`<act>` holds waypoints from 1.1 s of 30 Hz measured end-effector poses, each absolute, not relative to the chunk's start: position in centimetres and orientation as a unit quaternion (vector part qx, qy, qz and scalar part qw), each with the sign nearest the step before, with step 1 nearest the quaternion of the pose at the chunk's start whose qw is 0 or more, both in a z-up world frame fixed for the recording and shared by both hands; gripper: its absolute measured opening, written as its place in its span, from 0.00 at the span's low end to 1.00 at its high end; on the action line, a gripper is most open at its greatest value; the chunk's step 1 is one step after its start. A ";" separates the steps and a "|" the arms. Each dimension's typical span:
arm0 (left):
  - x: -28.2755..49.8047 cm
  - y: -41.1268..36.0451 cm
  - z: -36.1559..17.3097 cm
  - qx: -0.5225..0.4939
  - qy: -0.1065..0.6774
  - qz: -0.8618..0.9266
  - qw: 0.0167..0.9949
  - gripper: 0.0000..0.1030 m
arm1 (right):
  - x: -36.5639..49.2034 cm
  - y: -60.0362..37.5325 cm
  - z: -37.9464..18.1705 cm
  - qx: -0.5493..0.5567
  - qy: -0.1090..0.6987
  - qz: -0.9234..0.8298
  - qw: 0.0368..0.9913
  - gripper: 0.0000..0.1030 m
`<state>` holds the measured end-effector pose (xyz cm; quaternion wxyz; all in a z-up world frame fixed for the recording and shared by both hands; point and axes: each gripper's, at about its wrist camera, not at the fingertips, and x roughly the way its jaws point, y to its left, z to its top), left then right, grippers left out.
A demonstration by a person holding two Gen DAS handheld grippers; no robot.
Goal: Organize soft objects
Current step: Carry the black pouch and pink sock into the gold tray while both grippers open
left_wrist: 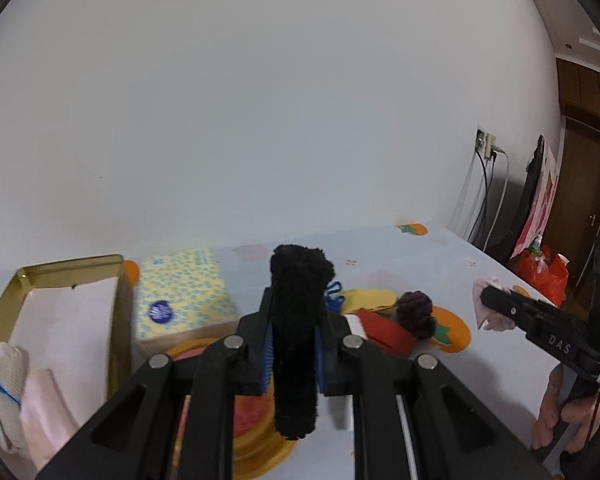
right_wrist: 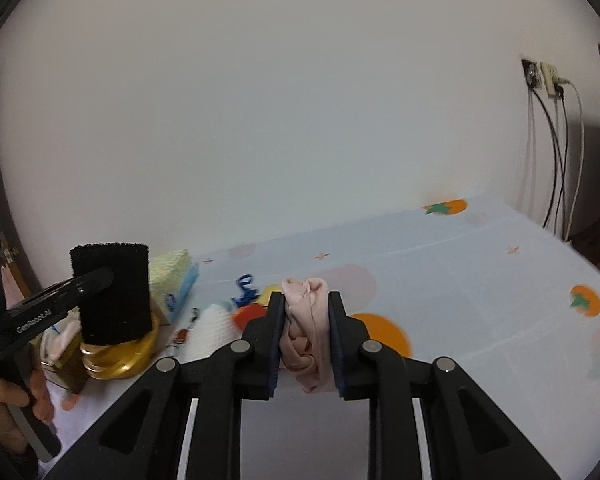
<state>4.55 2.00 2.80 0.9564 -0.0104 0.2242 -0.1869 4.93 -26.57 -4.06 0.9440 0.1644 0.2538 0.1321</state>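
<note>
Both grippers are loaded. The left gripper (left_wrist: pixel 294 322) has its fingers clamped on a black fuzzy roll (left_wrist: pixel 296 336), held upright in the middle of the left wrist view, its top poking above the fingertips and its lower end hanging free below them. The right gripper (right_wrist: pixel 307 334) has its fingers pressed tight on a bunched pink cloth (right_wrist: pixel 306 336), centre of its own view; folds bulge out above and below the pads.

At the lower left of the left view sits a gold tin (left_wrist: pixel 4 312) with a rolled white cloth (left_wrist: pixel 4 396) and something pink already inside. Just beside it is a yellow tissue pack (left_wrist: pixel 184 300), and right of centre a heap of small things lies on the counter (left_wrist: pixel 440 268): a dark knitted piece (left_wrist: pixel 416 312), a red piece (left_wrist: pixel 384 332), a yellow one (left_wrist: pixel 370 298).

Both held pieces look light and squashy, so I'd judge they will neither slip nor suffer from a firm pinch. The roll sags little and seems well taken near its middle. The pink cloth is loose; gripped at the bunched core it should stay together, whereas a hold on an edge would likely let it unfurl. The tin looks like where they belong.
</note>
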 end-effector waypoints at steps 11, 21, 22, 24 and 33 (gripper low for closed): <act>4.8 8.5 4.1 -0.026 0.203 -0.137 0.969 0.14 | 5.4 -16.8 -0.5 0.159 0.233 0.199 0.938 0.22; 5.6 15.0 4.6 -0.036 0.200 -0.074 0.976 0.14 | 6.6 -6.2 2.8 0.148 0.203 0.267 0.930 0.22; 5.7 15.6 4.5 -0.035 0.200 -0.065 0.977 0.14 | 6.7 -5.7 2.9 0.148 0.202 0.270 0.930 0.22; 5.8 16.7 4.6 -0.034 0.200 -0.053 0.978 0.14 | 6.8 -4.1 3.2 0.148 0.198 0.277 0.929 0.22; 7.4 20.3 3.3 -0.016 0.226 0.025 0.974 0.14 | 9.6 1.8 2.8 0.162 0.225 0.290 0.916 0.22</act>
